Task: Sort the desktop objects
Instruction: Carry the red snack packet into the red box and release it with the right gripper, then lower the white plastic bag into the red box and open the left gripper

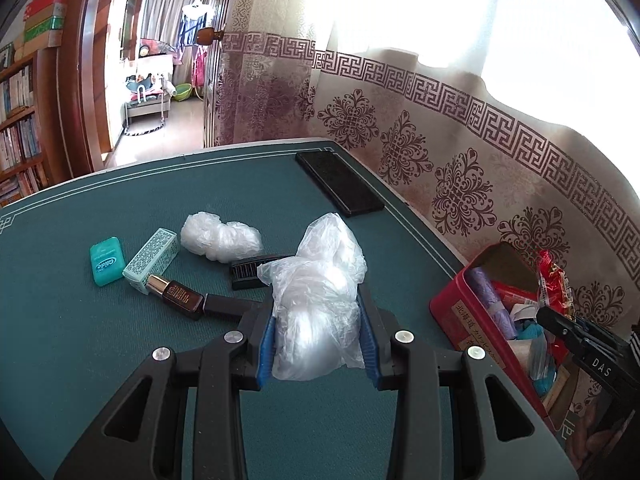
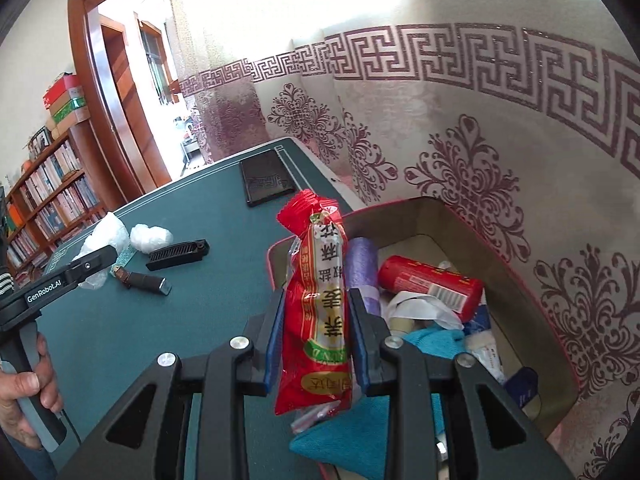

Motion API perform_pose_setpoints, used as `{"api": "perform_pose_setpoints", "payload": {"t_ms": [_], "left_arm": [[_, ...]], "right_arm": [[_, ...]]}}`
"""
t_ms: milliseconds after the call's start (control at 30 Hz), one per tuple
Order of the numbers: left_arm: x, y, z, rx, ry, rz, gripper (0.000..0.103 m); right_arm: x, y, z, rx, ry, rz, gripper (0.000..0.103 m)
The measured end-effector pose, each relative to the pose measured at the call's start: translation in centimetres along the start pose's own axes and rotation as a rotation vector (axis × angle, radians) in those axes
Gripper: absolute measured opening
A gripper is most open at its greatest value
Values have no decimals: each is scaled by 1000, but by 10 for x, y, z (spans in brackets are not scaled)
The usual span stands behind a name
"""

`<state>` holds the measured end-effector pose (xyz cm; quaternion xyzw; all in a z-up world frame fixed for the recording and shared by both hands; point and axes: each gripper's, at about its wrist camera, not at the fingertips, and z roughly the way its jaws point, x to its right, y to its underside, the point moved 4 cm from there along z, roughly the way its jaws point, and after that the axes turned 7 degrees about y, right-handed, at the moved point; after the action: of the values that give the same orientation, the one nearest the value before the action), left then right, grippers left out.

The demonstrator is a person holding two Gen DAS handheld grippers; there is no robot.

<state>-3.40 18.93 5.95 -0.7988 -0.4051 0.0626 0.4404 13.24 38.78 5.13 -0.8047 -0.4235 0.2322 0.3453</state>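
We judge the coming move turns on the red tin box (image 2: 424,208): it sits at the right edge of the table (image 1: 80,340), against the patterned curtain (image 2: 520,140), and our right gripper (image 2: 316,340) is already at its near-left rim, far nearer than the left. Its jaws are closed onto a red snack packet (image 2: 316,300), gripping it across the middle; the packet's long axis runs up and away from us, its crimped top above the tin's rim. From here the tin's open mouth lies ahead and to the right.

Our left gripper (image 1: 318,340) is over the middle of the table, its jaws closed around a crumpled clear plastic bag (image 1: 320,292), soft, crinkly and shapeless, bulging out above the blue pads (image 1: 266,352). For this one the tin lies well to the right.

The tin is rigid with a gold lining, and already holds a lilac roll (image 2: 362,268), a red cylinder (image 2: 432,286) lying on its side, and blue cloth (image 2: 436,340).

Unsorted on the green felt-like table top: a second wad of clear plastic (image 1: 220,238), a black comb (image 1: 256,270), a glossy brown bottle (image 1: 180,294) lying flat, a pale patterned box (image 1: 154,258), a teal floss case (image 1: 106,262), and a flat black slab (image 1: 338,184) at the far edge.
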Motion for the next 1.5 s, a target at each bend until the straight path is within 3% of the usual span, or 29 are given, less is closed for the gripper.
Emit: {"api": "perform_pose_setpoints", "payload": {"t_ms": [200,333,767,867,900,933,1500], "left_arm": [[18,7,4,-19,16,35,38],[22,8,2,-32,72,1,38],[71,20,11,-80,141,15,38],[86,23,16,-92,150,34,38],[91,24,18,-95,151,41,38],[95,24,20,-99,152,46,38],[155,9,53,-122,205,87,38]], "right_arm": [[36,4,-7,15,64,51,33],[53,8,-7,15,103,66,33],[90,25,15,-41,123,115,33],[94,23,11,-18,128,122,48],[94,22,9,-6,130,120,61],[93,22,7,7,131,113,67],[88,23,-8,113,154,86,67]]}}
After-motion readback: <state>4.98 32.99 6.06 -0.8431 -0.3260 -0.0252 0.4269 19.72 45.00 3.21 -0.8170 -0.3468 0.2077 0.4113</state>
